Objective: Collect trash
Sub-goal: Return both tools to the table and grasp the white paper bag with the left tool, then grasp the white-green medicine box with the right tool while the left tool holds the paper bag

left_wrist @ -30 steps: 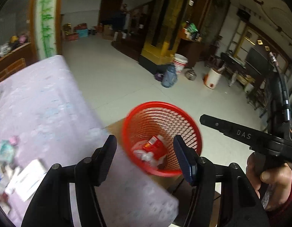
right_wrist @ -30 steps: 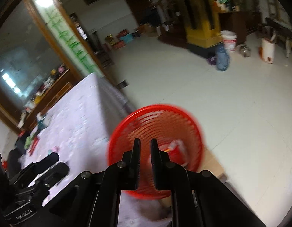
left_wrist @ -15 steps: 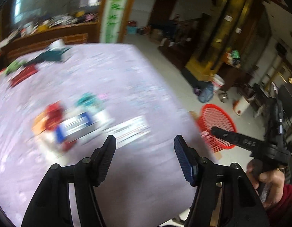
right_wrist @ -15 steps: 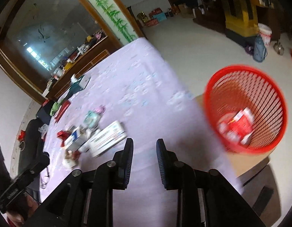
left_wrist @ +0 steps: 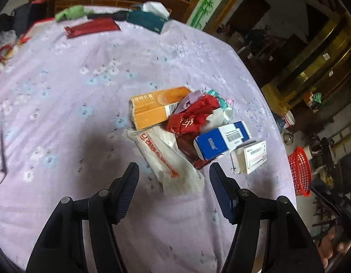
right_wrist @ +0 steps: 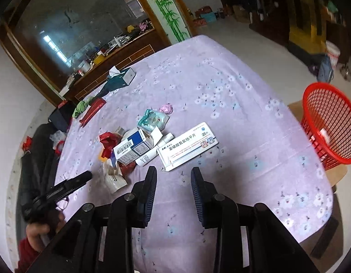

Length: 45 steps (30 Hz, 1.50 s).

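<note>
Both claws, left [left_wrist: 174, 188] and right [right_wrist: 173, 187], hang spread and empty over the bench [right_wrist: 232, 95]; trash pile [left_wrist: 193, 122] ahead remains, basket [right_wrist: 328, 122] rightward holds little.

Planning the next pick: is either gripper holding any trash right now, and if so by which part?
Nothing is held. The left gripper and right gripper are both open and empty above the table.
</note>
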Motion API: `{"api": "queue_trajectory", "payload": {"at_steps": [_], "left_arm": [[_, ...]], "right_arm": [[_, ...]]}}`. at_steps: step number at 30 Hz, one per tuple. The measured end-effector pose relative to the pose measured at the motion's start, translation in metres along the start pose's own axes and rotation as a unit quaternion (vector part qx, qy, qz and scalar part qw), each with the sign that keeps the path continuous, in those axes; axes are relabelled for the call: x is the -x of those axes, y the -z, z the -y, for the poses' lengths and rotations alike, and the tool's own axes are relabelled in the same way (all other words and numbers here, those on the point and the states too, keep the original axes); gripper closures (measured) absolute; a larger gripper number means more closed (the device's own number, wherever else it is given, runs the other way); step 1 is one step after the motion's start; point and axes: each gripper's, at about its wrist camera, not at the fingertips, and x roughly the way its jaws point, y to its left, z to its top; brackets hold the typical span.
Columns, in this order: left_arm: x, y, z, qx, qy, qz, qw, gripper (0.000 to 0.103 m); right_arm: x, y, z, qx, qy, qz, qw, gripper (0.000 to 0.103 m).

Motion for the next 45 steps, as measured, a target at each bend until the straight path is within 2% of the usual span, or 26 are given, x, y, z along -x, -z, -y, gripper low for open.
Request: {"api": "queue_trajectory", "payload": {"at_steps": [8,12,14,16,18,22,27,32,38,41,45], "left_arm": [[-0.055,-0.006,-0.004,0.027,-0.035,-0.026,0.9987,0.04],[-0.066,-0.001,-0.002,0.039,-0.044,-0.011,0.9982,0.042],[-0.066,0.002,-0.001,0.045,-0.05,0.005,0.9977,0.049],[-0.065,0.004,0.001,0.05,-0.059,0.014,0.9969,0.061],[-0.059,0.008,0.005,0.055,-0.061,0.026,0.9963,0.066],[-0.04,0.026,0.014,0.047,-0.076,0.046,0.9949,0.067],[0.0,0.046,0.023,0.031,-0.073,0.047,0.9958,0.067],[0.036,0.052,0.032,-0.001,-0.069,0.054,0.9962,0.067],[0.048,0.056,0.034,-0.039,-0.05,0.047,0.9969,0.067],[0.051,0.057,0.032,-0.059,-0.044,0.055,0.9957,0.067],[0.051,0.056,0.025,-0.038,-0.043,0.05,0.9971,0.067]], "right_arm": [[0.005,-0.013,0.004,0.024,-0.003,-0.016,1.0,0.066],[0.01,-0.021,0.007,0.05,-0.022,-0.025,0.998,0.065],[0.009,-0.026,0.009,0.065,-0.032,-0.034,0.997,0.065],[0.008,-0.031,0.012,0.082,-0.044,-0.039,0.995,0.063],[0.005,-0.035,0.012,0.095,-0.06,-0.042,0.993,0.059],[-0.015,-0.039,0.008,0.118,-0.092,-0.05,0.987,0.056],[-0.056,-0.054,-0.002,0.093,-0.133,-0.08,0.984,0.056],[-0.099,-0.078,-0.028,0.104,-0.138,-0.083,0.981,0.056],[-0.145,-0.086,-0.058,0.107,-0.154,-0.103,0.977,0.056],[-0.165,-0.085,-0.066,0.114,-0.143,-0.099,0.978,0.056],[-0.176,-0.071,-0.069,0.125,-0.133,-0.132,0.974,0.057]]}}
